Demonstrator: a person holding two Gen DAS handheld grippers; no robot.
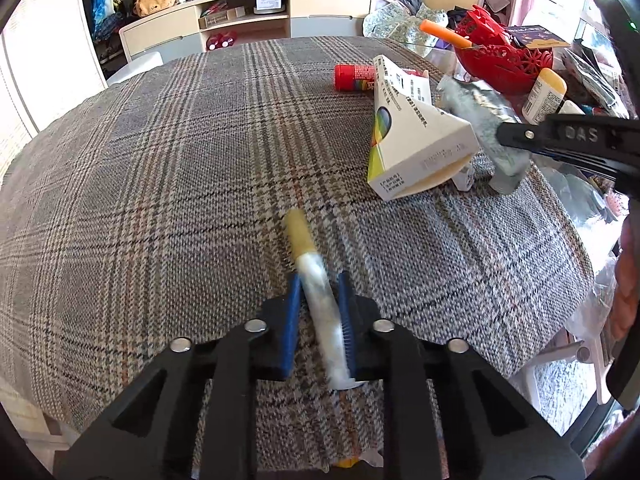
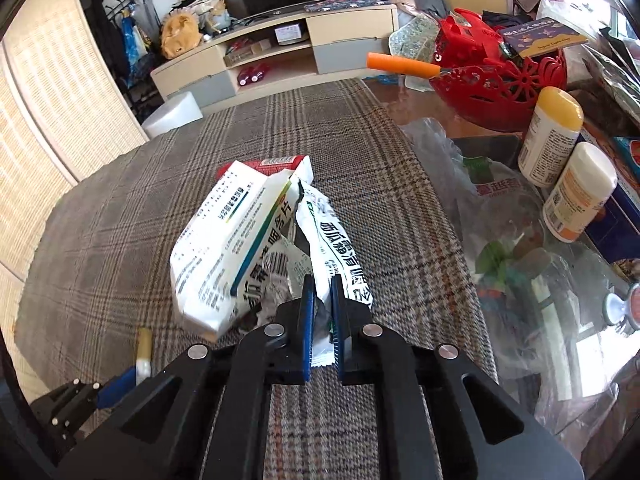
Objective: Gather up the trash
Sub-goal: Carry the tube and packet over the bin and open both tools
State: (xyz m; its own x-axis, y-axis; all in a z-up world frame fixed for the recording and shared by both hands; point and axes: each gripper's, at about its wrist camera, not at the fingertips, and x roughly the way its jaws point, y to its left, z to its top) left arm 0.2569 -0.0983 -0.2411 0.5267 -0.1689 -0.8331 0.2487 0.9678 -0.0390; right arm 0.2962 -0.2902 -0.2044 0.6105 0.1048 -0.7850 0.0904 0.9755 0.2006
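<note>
Left gripper (image 1: 320, 280) has its blue pads closed on a thin white tube with a yellow cap (image 1: 310, 276), low over the plaid cloth (image 1: 160, 160). The tube runs lengthwise between the pads, cap end sticking out on the far side, and looks blurred. The pad on the left may not be fully seated on it, so this grip looks thin. Likely failure: the round tube slides or rolls out along the pads when lifted, since they hold it along its length and not across.

Right gripper (image 2: 320, 284) is clamped on a crumpled white foil wrapper (image 2: 336, 240) with printed text. A white medicine box (image 2: 228, 248) leans against that wrapper on the left, seemingly off the cloth at its near end; cannot tell whether it is caught in the wrapper or only resting on it. Risk: the box rides up with the wrapper, then drops, or knocks the red tube (image 2: 276, 162) just behind it. The foil could also tear or slip, as only its near edge is pinched.

To the right lie a clear plastic bag (image 2: 500, 216) on glass and two white bottles (image 2: 560, 168), near enough that a right swing could tip them. The red basket (image 2: 500, 80) stands farther back.

No trash bin in view, so the drop-off direction cannot be told.
</note>
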